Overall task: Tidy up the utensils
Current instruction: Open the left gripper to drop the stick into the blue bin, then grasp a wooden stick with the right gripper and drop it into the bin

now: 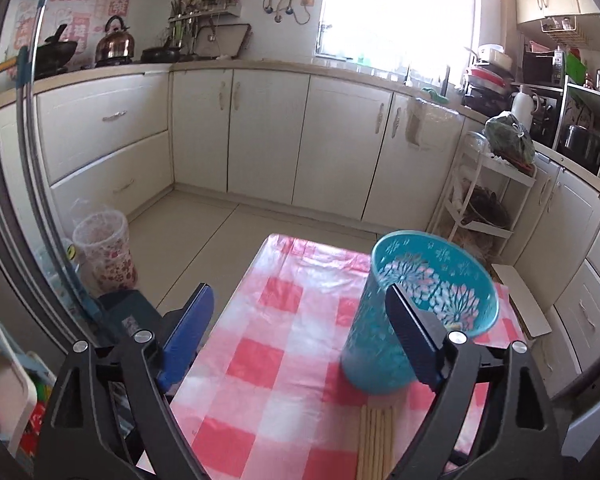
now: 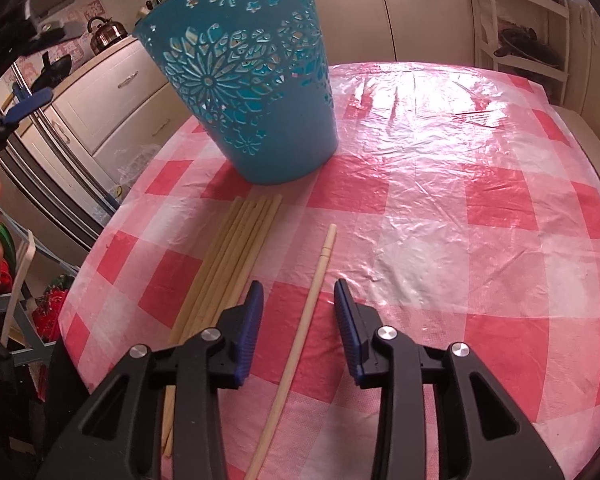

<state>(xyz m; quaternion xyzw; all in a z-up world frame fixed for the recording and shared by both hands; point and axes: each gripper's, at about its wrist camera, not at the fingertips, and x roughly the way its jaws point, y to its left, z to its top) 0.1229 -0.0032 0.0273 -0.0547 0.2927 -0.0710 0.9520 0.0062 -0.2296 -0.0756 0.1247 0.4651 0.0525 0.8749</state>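
Observation:
A teal plastic holder (image 2: pixel 248 92) with cut-out flowers stands upright on the red-and-white checked table (image 2: pixel 460 208). A bundle of several pale wooden chopsticks (image 2: pixel 224 264) lies just in front of it. One single chopstick (image 2: pixel 306 316) lies apart to their right. My right gripper (image 2: pixel 299 294) is open and low over the table, its fingers either side of the single chopstick without touching it. In the left wrist view the holder (image 1: pixel 416 312) sits behind my right finger, with the chopstick bundle (image 1: pixel 376 440) below. My left gripper (image 1: pixel 300 300) is open wide and empty, above the table's left part.
A flowered bin (image 1: pixel 104 252) stands on the floor left of the table. White cabinets (image 1: pixel 268 132) run along the far wall. A white rack (image 1: pixel 484 200) stands at the right behind the table. The table's left edge (image 2: pixel 96 248) drops to clutter below.

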